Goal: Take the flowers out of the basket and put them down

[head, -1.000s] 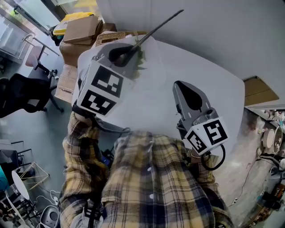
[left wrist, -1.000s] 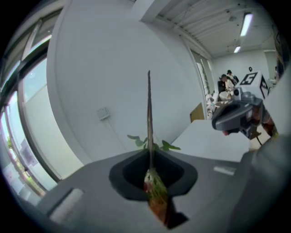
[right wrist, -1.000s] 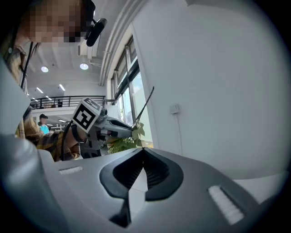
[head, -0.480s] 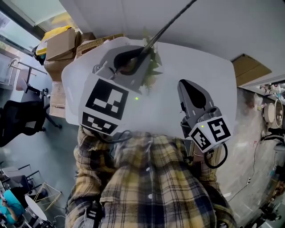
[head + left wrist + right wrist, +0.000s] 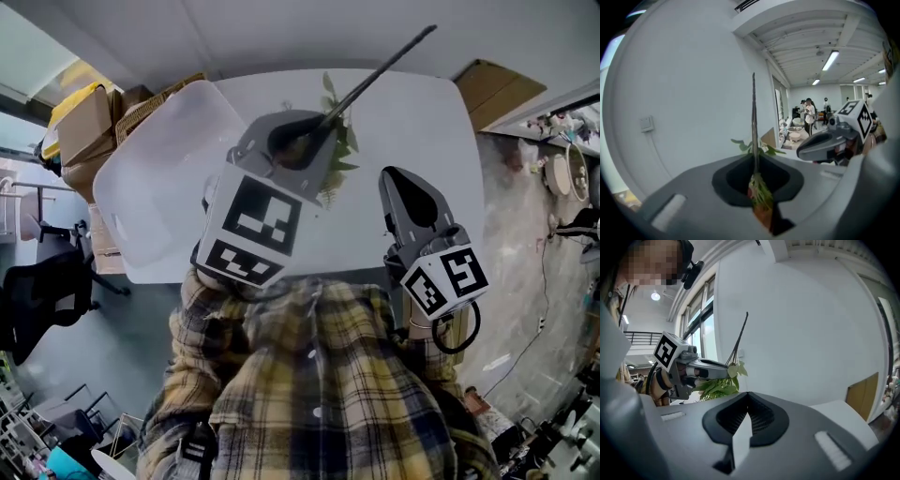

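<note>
My left gripper (image 5: 302, 141) is shut on a bunch of flower stems (image 5: 380, 64), held in the air above the white table (image 5: 422, 122). The dark stems slant up and to the right, and green leaves (image 5: 338, 142) hang beside the jaws. In the left gripper view the stems (image 5: 753, 126) rise straight out of the jaws, with an orange-green tuft (image 5: 761, 199) low between them. My right gripper (image 5: 406, 194) is to the right, shut and holding nothing. The right gripper view shows the left gripper (image 5: 696, 369) with the leaves (image 5: 717, 387). A wicker basket (image 5: 150, 105) stands at the table's far left corner.
A large pale plastic tub (image 5: 159, 173) covers the table's left part. Cardboard boxes (image 5: 84, 122) are stacked beyond the left edge, and a black office chair (image 5: 42, 291) stands on the floor. A brown board (image 5: 492, 82) leans at the right. My plaid shirt (image 5: 319, 394) fills the bottom of the head view.
The left gripper has carried the stems to the right, from over the basket corner to above the middle of the table. The right gripper has stayed about where it was.
</note>
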